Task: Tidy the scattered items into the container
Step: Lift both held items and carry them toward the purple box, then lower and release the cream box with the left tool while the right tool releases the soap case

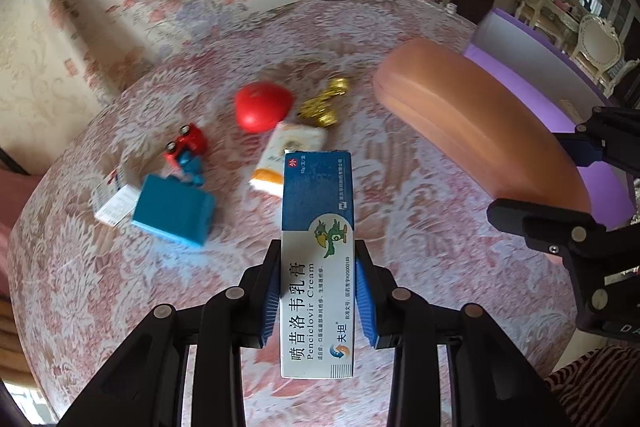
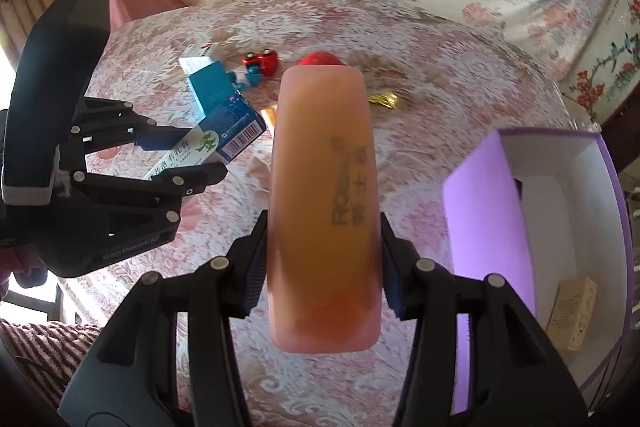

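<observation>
Over the round table (image 1: 120,307) with its pink floral cloth we've got both hands full. Our left gripper (image 1: 316,301) is pinching the blue-and-white Penciclovir cream box (image 1: 316,251) across its narrow sides, near the back half, so most of the carton sticks out front. It's thin cardboard, probably very light, and it would likely dent if we squeezed harder; holding the long edges looks like the stiffest spot.

Our right gripper (image 2: 322,263) is clamped on the orange glasses case (image 2: 324,195), pads on its two long flanks. That one looks rigid and smooth, maybe a bit slippery, and longer than the jaws, so we'd guess it could swing if held off-centre.

The purple container (image 2: 480,211) sits just right of the case, open, white inside, with a small beige box (image 2: 574,315) already lying in it.

Left on the cloth: a red heart-shaped thing (image 1: 262,107), a gold trinket (image 1: 326,101), a tissue pack (image 1: 288,157), a little red and blue toy car (image 1: 186,151), a teal box (image 1: 172,211) and a white box (image 1: 110,201) touching it.
</observation>
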Demonstrator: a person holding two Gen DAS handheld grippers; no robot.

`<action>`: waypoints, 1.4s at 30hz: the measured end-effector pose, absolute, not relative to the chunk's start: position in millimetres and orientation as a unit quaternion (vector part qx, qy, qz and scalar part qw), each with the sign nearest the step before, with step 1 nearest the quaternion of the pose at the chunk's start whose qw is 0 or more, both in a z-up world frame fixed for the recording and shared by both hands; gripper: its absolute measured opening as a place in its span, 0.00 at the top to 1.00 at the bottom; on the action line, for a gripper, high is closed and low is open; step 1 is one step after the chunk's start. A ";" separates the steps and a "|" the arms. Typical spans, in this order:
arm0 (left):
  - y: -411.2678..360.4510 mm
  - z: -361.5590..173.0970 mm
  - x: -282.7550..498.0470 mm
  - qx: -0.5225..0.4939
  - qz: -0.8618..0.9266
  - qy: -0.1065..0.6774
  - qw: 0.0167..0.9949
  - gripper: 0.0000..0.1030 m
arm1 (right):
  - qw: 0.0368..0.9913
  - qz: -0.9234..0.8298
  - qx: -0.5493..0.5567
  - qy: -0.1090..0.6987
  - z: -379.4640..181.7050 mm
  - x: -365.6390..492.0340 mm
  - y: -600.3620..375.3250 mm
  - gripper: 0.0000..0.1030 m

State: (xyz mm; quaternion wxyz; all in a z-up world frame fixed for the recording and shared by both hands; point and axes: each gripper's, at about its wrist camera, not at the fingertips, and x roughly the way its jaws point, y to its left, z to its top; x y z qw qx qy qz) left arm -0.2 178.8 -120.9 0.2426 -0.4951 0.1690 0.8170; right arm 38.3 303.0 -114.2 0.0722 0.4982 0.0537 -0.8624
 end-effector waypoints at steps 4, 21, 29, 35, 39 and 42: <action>199.3 -116.0 -0.5 -0.489 0.816 0.171 0.254 0.67 | 0.062 -0.869 0.489 0.044 -104.7 43.3 325.2 0.50; 314.6 -83.5 11.5 -0.467 0.811 0.174 0.307 0.67 | 0.035 -0.880 0.474 0.007 -87.6 58.7 422.7 0.50; 360.7 -76.3 11.0 -0.461 0.810 0.175 0.318 0.67 | 0.021 -0.884 0.467 -0.004 -81.0 58.8 471.0 0.50; 399.8 -81.1 12.6 -0.468 0.802 0.180 0.324 0.67 | 0.001 -0.878 0.478 -0.016 -89.9 53.1 515.5 0.50; 426.9 -87.3 17.4 -0.473 0.795 0.186 0.330 0.67 | -0.015 -0.867 0.497 -0.029 -102.8 48.9 550.1 0.50; 445.5 -92.7 23.2 -0.476 0.790 0.191 0.335 0.67 | -0.020 -0.857 0.514 -0.042 -114.5 46.1 573.2 0.50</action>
